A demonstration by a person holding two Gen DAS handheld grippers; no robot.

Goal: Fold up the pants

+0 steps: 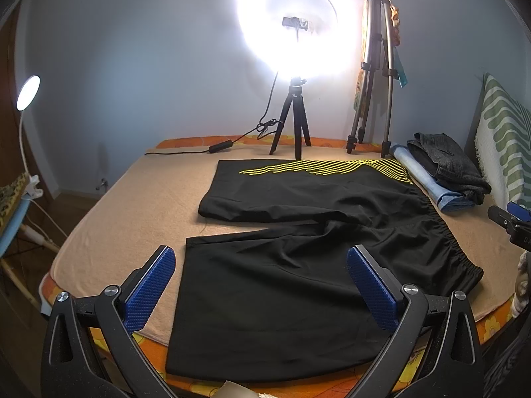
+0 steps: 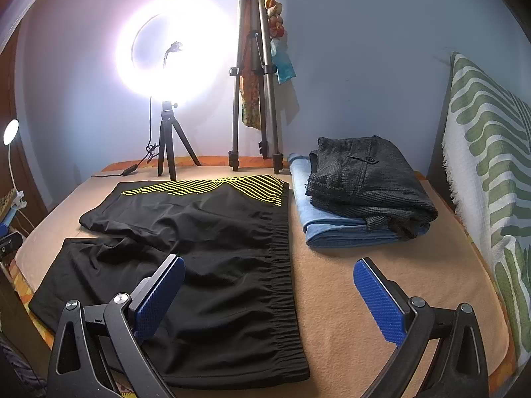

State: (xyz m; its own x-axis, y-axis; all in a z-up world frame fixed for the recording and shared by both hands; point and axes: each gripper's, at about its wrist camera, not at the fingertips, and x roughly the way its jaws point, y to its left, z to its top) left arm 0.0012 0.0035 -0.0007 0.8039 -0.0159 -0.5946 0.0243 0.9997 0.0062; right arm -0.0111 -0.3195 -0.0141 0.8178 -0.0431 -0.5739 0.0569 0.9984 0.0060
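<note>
My L gripper (image 1: 262, 285) wide apart, holding nothing, hovers over near leg of black shorts (image 1: 298, 265). R gripper (image 2: 268, 290) same, gaping, empty, above waistband (image 2: 282, 265) end. Shorts flat on tan blanket (image 2: 365, 282), unfolded; I judge fold not begun. Next, I reckon: pinch near leg hem + waistband corner, carry over far leg. Beyond waistband: folded stack (image 2: 361, 199). Behind shorts: ring light (image 1: 292, 30).

left gripper (image 1: 261, 287) jaws wide, right gripper (image 2: 269, 293) likewise

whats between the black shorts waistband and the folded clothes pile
Only a bare strip of tan blanket separates the black shorts from the folded clothes pile, clearest in the right wrist view.
</note>
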